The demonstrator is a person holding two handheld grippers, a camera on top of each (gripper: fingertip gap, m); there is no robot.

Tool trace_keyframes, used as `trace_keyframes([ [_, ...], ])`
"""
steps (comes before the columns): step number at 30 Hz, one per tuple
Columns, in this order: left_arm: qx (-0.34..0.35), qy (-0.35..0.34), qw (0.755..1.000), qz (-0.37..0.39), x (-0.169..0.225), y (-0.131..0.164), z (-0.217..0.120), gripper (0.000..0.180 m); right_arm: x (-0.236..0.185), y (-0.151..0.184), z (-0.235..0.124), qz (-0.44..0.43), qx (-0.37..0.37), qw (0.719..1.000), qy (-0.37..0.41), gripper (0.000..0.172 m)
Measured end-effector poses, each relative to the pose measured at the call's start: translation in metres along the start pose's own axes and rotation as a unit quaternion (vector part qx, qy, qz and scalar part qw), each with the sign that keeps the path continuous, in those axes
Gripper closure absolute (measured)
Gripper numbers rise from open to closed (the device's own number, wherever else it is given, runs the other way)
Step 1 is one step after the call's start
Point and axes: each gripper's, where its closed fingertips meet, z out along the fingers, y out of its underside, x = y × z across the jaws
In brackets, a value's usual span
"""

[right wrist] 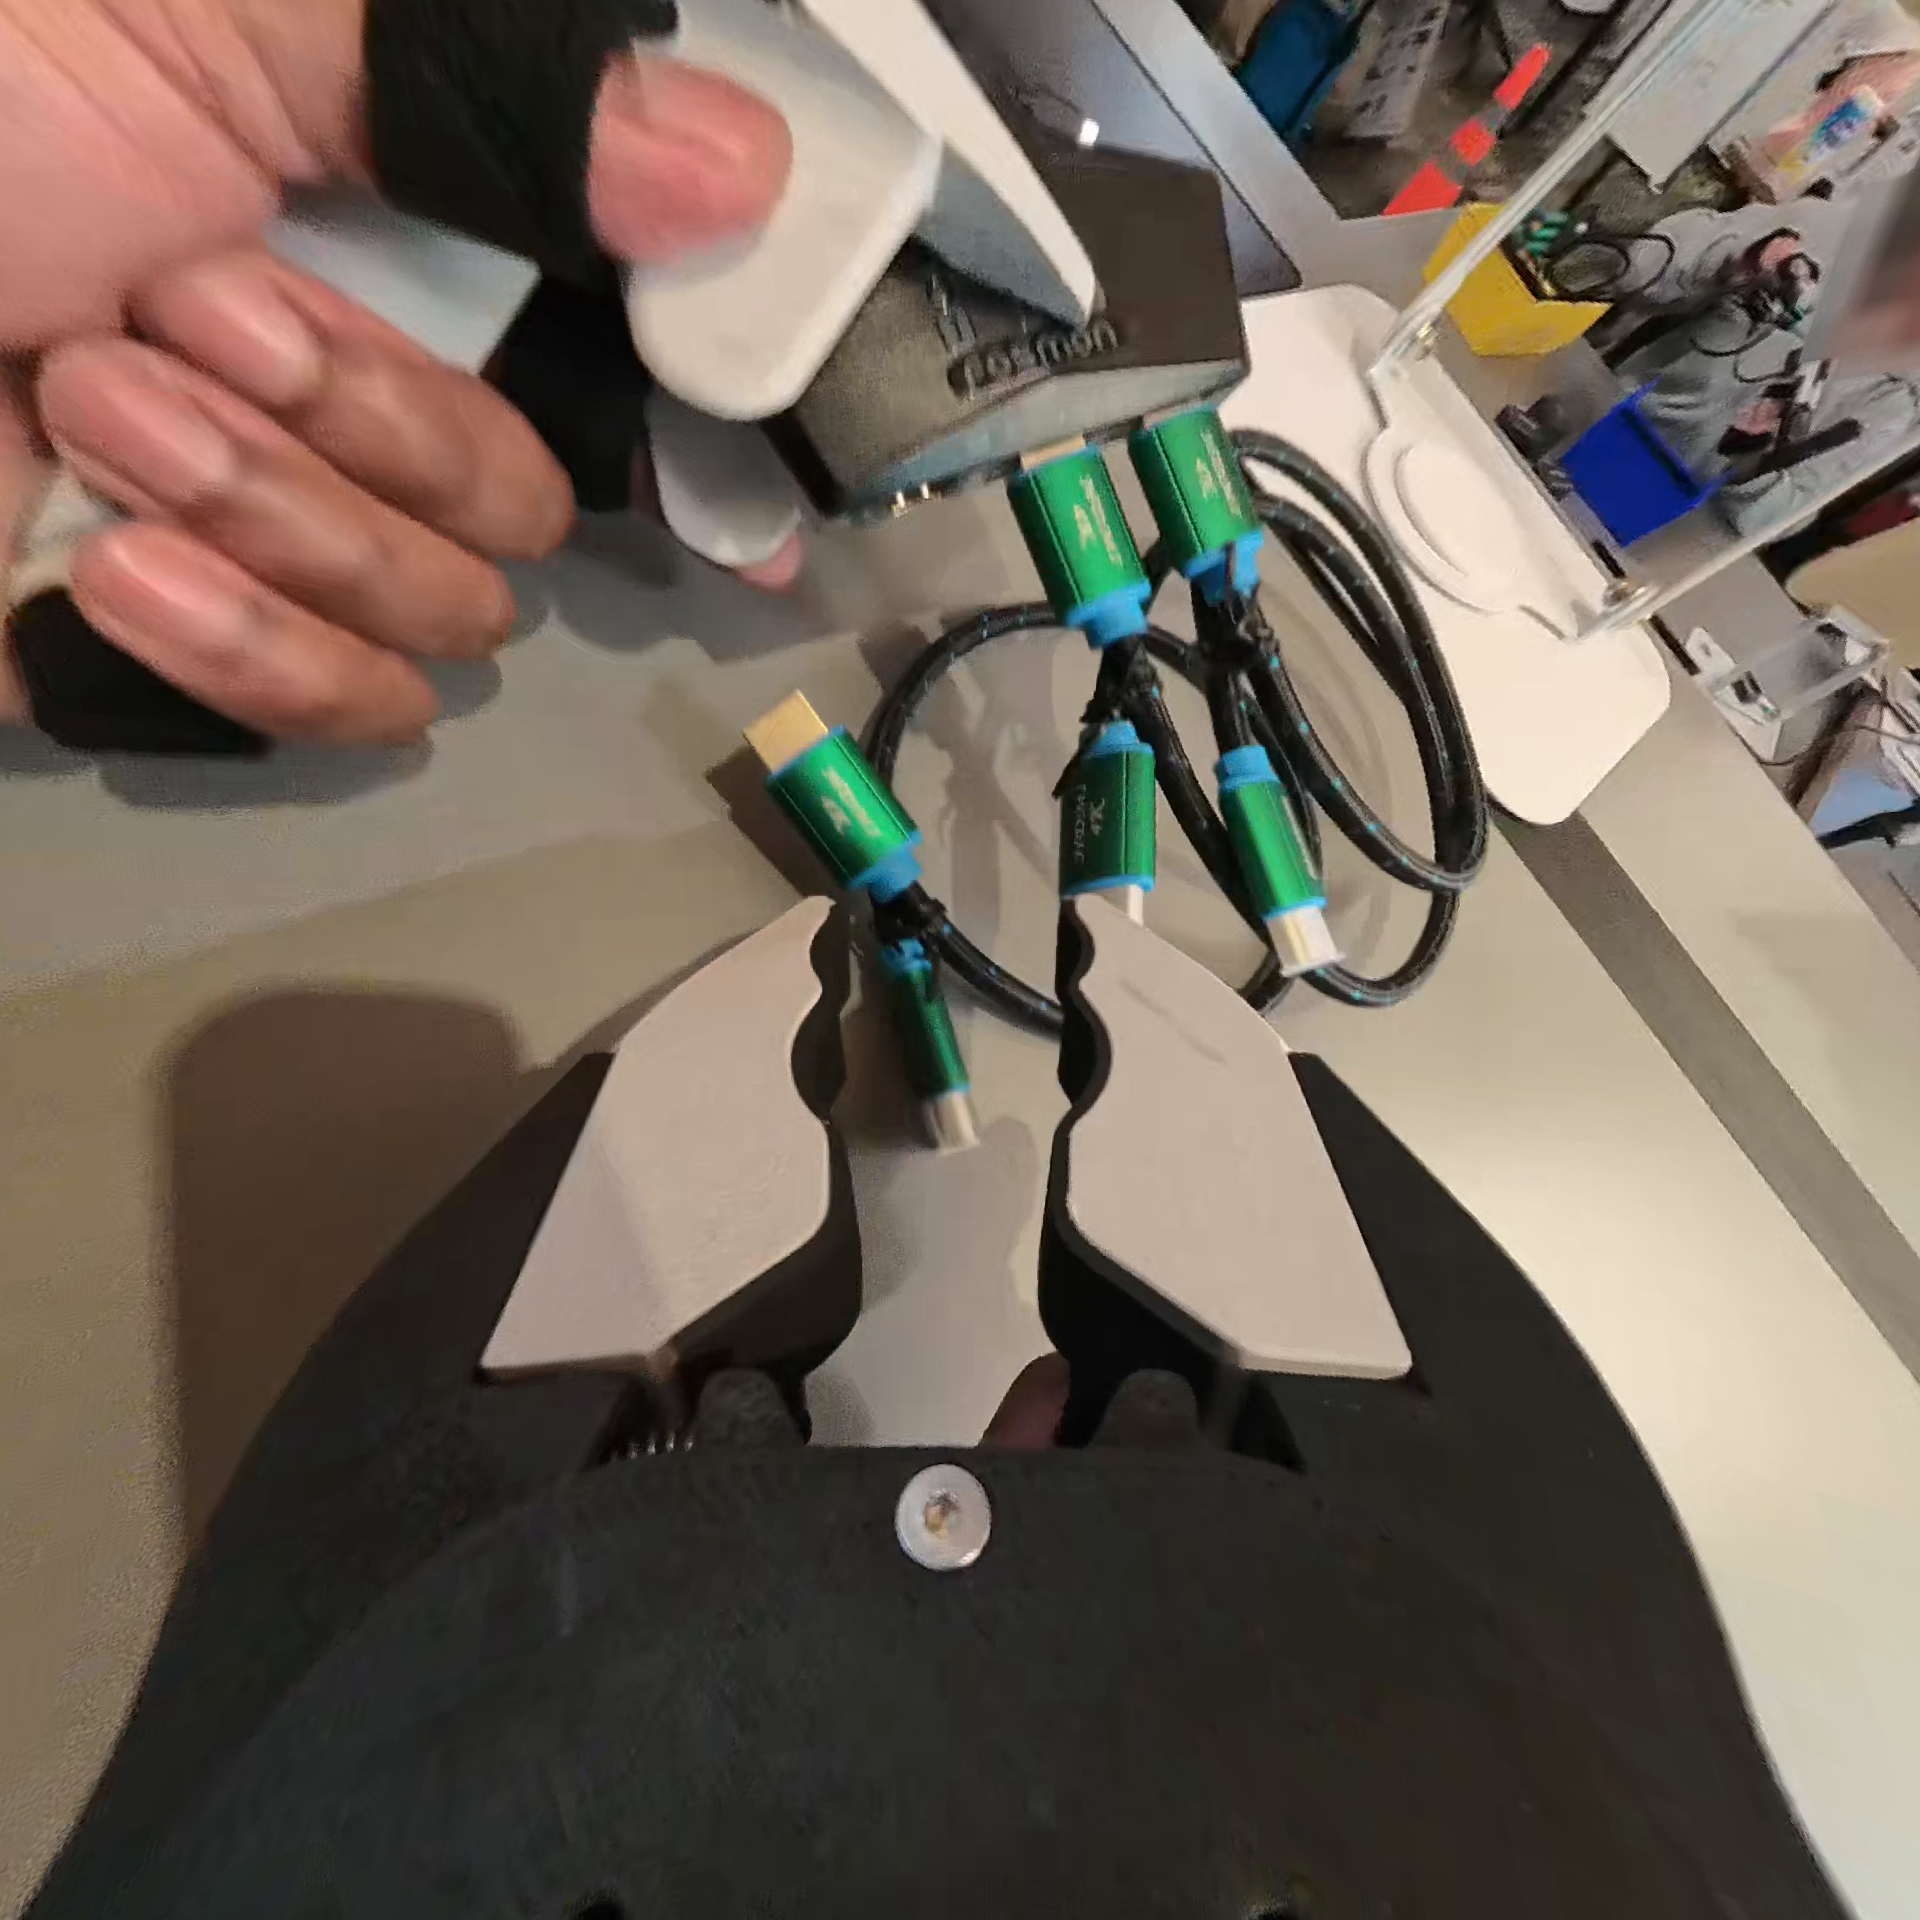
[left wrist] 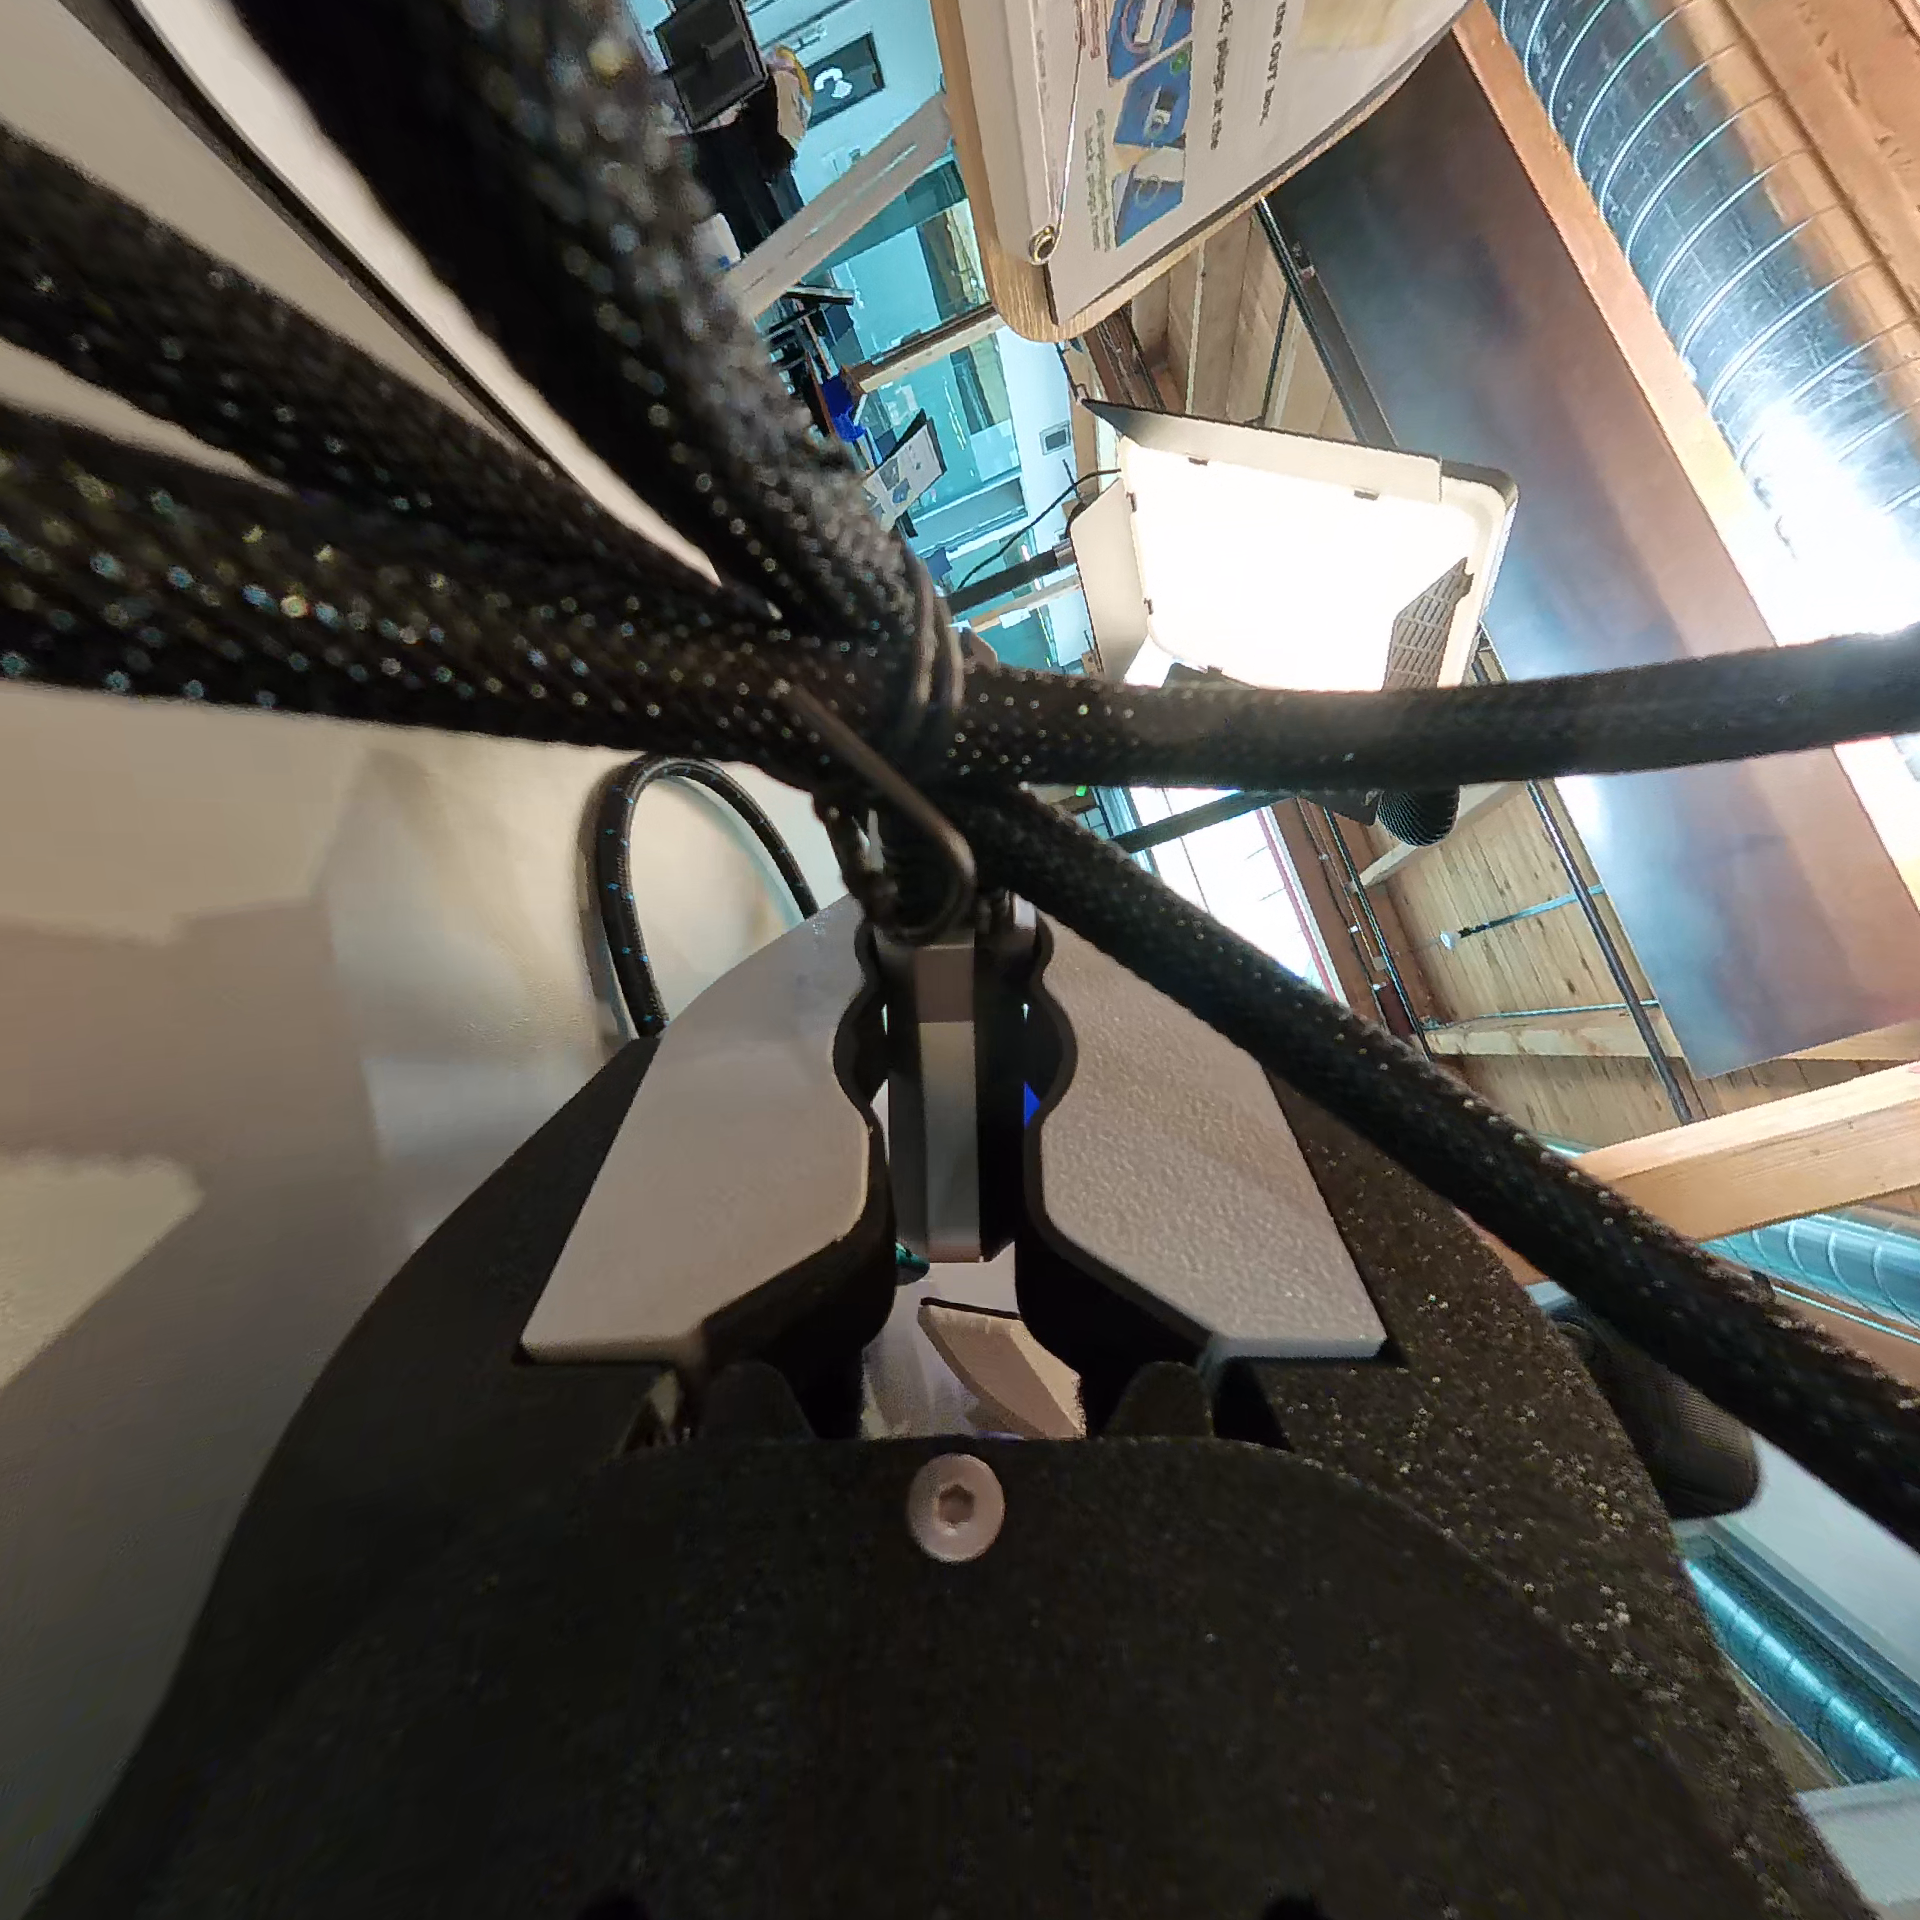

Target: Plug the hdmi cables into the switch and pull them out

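In the right wrist view a person's hand point(right wrist: 260, 416) holds my left gripper, whose white fingers point(right wrist: 769, 270) clamp a dark box point(right wrist: 1039, 343) above the grey table point(right wrist: 312, 935). Two green plugs point(right wrist: 1075, 540) sit in the box's lower edge. In the left wrist view my left gripper point(left wrist: 945, 956) is shut on that box point(left wrist: 940, 1091), seen edge-on, and black braided cables point(left wrist: 1195, 717) fan out from it. My right gripper point(right wrist: 951, 925) is open just above the table. A green plug point(right wrist: 925, 1029) lies between its fingers without touching the pads. A loose plug with a gold tip point(right wrist: 831, 800) lies just beyond the left fingertip.
Two more green plugs point(right wrist: 1268, 842) and coiled black cable point(right wrist: 1434, 790) lie right of my right gripper. A white board point(right wrist: 1455, 520) with a clear acrylic stand point(right wrist: 1558, 312) sits at the far right, with yellow point(right wrist: 1507, 291) and blue point(right wrist: 1631, 468) bins behind. A bright lamp panel point(left wrist: 1278, 561) hangs overhead. One gripper's finger ends stand about 10 cm off the other's.
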Motion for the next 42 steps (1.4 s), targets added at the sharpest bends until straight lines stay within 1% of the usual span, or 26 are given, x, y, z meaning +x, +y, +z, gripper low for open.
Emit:
trace_keyframes([
  [2,0.007,-0.006,1.0,0.0,-0.002,-0.003,-0.001,0.165,0.003,0.009,0.002,-0.012,0.003,1.0,-0.013,0.135],
  [4,0.018,-0.009,1.0,0.0,-0.003,-0.007,-0.004,0.164,0.006,0.016,0.006,-0.008,-0.006,1.0,-0.018,0.131],
  [5,0.022,-0.01,1.0,-0.005,-0.005,-0.009,-0.005,0.16,0.005,0.019,0.009,-0.005,-0.01,1.0,-0.021,0.131],
  [7,0.03,-0.018,0.999,-0.017,-0.008,-0.012,-0.008,0.16,0.004,0.02,0.011,-0.008,-0.014,1.0,-0.024,0.13],
  [8,0.03,-0.024,0.999,-0.021,-0.011,-0.012,-0.008,0.164,0.003,0.019,0.012,-0.01,-0.013,1.0,-0.026,0.131],
  [9,0.028,-0.032,0.999,-0.025,-0.013,-0.012,-0.009,0.159,0.001,0.019,0.012,-0.01,-0.015,0.999,-0.03,0.135],
  [10,0.024,-0.042,0.998,-0.03,-0.016,-0.01,-0.009,0.164,-0.001,0.02,0.012,-0.007,-0.019,0.999,-0.037,0.14],
  [11,0.021,-0.046,0.998,-0.038,-0.018,-0.009,-0.009,0.164,-0.003,0.021,0.012,-0.002,-0.023,0.999,-0.046,0.144],
  [13,0.018,-0.055,0.997,-0.058,-0.023,-0.006,-0.01,0.16,-0.005,0.023,0.012,0.01,-0.031,0.998,-0.058,0.149],
  [15,0.007,-0.068,0.995,-0.079,-0.029,-0.002,-0.011,0.155,-0.008,0.025,0.011,0.012,-0.037,0.997,-0.071,0.16],
  [18,-0.04,-0.059,0.994,-0.084,-0.026,0.007,-0.008,0.139,-0.011,0.028,0.008,0.006,-0.045,0.996,-0.082,0.16],
  [20,-0.095,-0.059,0.991,-0.071,-0.019,0.017,-0.007,0.122,-0.013,0.03,0.004,0.004,-0.053,0.994,-0.099,0.161],
  [21,-0.128,-0.063,0.988,-0.055,-0.015,0.022,-0.007,0.111,-0.013,0.032,0.001,0.005,-0.058,0.993,-0.107,0.16],
  [22,-0.158,-0.071,0.984,-0.033,-0.012,0.027,-0.009,0.104,-0.013,0.034,-0.001,0.004,-0.063,0.992,-0.113,0.16],
  [23,-0.185,-0.081,0.979,-0.005,-0.011,0.03,-0.012,0.101,-0.013,0.037,-0.004,0.003,-0.068,0.991,-0.118,0.161],
  [27,-0.266,-0.092,0.956,0.083,-0.001,0.036,-0.032,0.104,-0.015,0.041,-0.013,0.018,-0.076,0.985,-0.152,0.161],
  [29,-0.321,-0.108,0.928,0.152,0.001,0.041,-0.05,0.113,-0.014,0.041,-0.018,0.03,-0.073,0.983,-0.163,0.16],
  [30,-0.353,-0.118,0.909,0.185,0.001,0.044,-0.061,0.12,-0.013,0.041,-0.02,0.042,-0.073,0.983,-0.166,0.16],
  [31,-0.38,-0.134,0.89,0.214,-0.001,0.047,-0.073,0.12,-0.012,0.041,-0.022,0.058,-0.07,0.982,-0.168,0.16],
  [34,-0.429,-0.152,0.855,0.25,-0.005,0.055,-0.098,0.125,-0.009,0.037,-0.025,0.09,-0.054,0.978,-0.178,0.16],
  [35,-0.441,-0.145,0.85,0.248,-0.005,0.059,-0.103,0.127,-0.009,0.036,-0.025,0.095,-0.051,0.978,-0.181,0.16],
  [36,-0.439,-0.122,0.858,0.236,0.0,0.06,-0.102,0.13,-0.01,0.035,-0.025,0.1,-0.048,0.976,-0.186,0.16],
  [38,-0.393,-0.061,0.9,0.177,0.013,0.051,-0.088,0.135,-0.012,0.033,-0.024,0.116,-0.039,0.973,-0.198,0.16],
  [39,-0.362,-0.03,0.921,0.138,0.019,0.045,-0.079,0.134,-0.013,0.031,-0.024,0.124,-0.032,0.97,-0.204,0.16],
  [41,-0.271,0.014,0.962,0.03,0.024,0.024,-0.057,0.134,-0.012,0.027,-0.025,0.142,-0.019,0.967,-0.213,0.161],
  [42,-0.222,0.038,0.974,-0.028,0.024,0.013,-0.048,0.145,-0.011,0.025,-0.026,0.15,-0.014,0.965,-0.216,0.161],
])
